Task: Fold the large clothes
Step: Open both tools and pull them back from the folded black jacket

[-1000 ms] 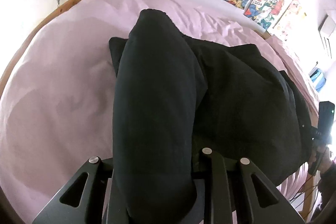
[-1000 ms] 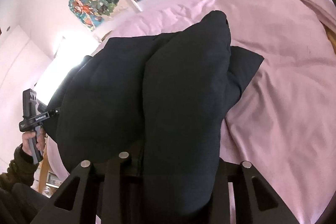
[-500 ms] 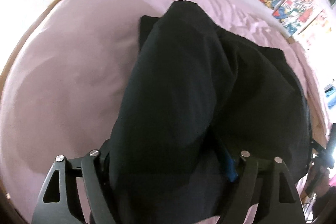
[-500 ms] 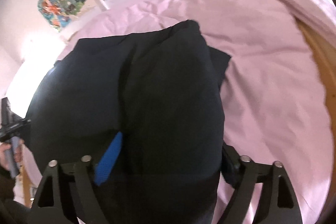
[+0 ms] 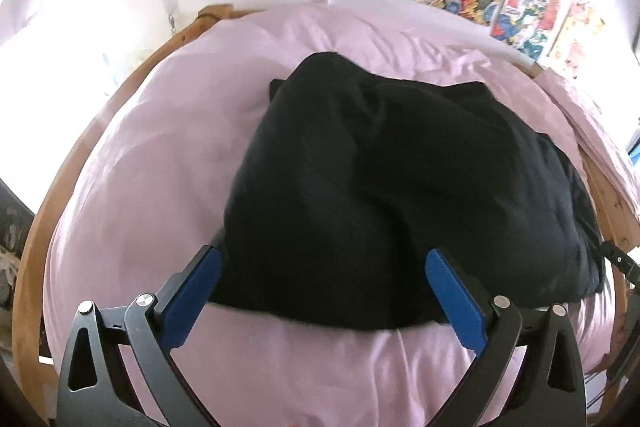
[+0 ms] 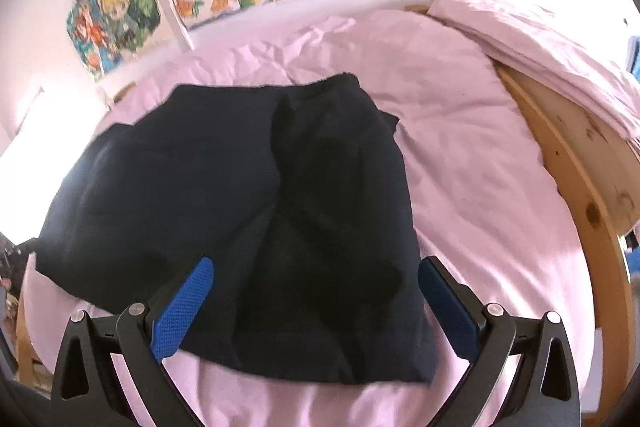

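While the dark garment (image 5: 400, 187) lies folded on the pink bed sheet (image 5: 152, 167) just ahead of both tools, the left gripper (image 5: 322, 291) and the right gripper (image 6: 316, 297) each stand wide apart, with blue pads (image 6: 182, 311) on either side of its near edge, holding nothing.

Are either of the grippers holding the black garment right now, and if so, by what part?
Neither. The left gripper and right gripper are both open, and the black garment lies free on the pink sheet.
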The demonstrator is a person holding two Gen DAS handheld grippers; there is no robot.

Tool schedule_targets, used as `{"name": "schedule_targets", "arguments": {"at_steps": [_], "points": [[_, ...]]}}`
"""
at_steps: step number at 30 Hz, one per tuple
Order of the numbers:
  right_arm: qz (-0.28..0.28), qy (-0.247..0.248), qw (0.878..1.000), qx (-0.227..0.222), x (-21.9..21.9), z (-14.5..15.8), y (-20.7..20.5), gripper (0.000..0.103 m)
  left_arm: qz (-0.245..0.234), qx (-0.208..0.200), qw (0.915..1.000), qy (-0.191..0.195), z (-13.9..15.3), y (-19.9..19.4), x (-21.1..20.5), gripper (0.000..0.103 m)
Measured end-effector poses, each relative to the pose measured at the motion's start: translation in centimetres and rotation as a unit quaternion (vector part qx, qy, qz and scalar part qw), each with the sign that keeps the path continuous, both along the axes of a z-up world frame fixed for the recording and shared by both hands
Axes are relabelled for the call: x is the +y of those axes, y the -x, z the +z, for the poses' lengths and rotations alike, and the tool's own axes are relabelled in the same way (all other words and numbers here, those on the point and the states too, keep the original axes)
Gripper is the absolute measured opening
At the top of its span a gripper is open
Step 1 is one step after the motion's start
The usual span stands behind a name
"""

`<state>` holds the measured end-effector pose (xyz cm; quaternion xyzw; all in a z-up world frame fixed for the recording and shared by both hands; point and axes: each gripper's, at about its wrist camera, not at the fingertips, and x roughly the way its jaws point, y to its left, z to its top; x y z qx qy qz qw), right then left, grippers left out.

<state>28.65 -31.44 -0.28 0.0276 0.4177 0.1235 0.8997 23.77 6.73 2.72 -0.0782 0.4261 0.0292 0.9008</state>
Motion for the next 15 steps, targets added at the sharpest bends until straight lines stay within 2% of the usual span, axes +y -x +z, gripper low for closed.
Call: {"name": "schedule_targets", "arguments": {"at_steps": [4, 6, 10, 15], "points": [[-0.004, 0.006, 1.000, -0.023, 0.5, 0.5, 2.2, 0.103, -0.009, -0.042, 0.9987, -0.027, 0.6, 3.3, -1.6, 0.101], [-0.006, 0.003, 0.999, -0.034, 0.7, 0.6, 3.3, 0.103, -0.005, -0.058, 0.9979, -0.028, 0.5, 4.3, -2.2, 0.101], [-0.012, -0.013, 0.999, -0.051, 0.7, 0.8, 5.0, 0.103, -0.001, -0.069, 0.9971, -0.031, 0.1, 5.7, -2.9, 0.101], [-0.017, -0.019, 0.996, -0.081, 1.2, 1.4, 7.5, 0.103, -0.013, -0.098, 0.9935, -0.057, 0.3, 7.5, -4.2, 0.101]]}}
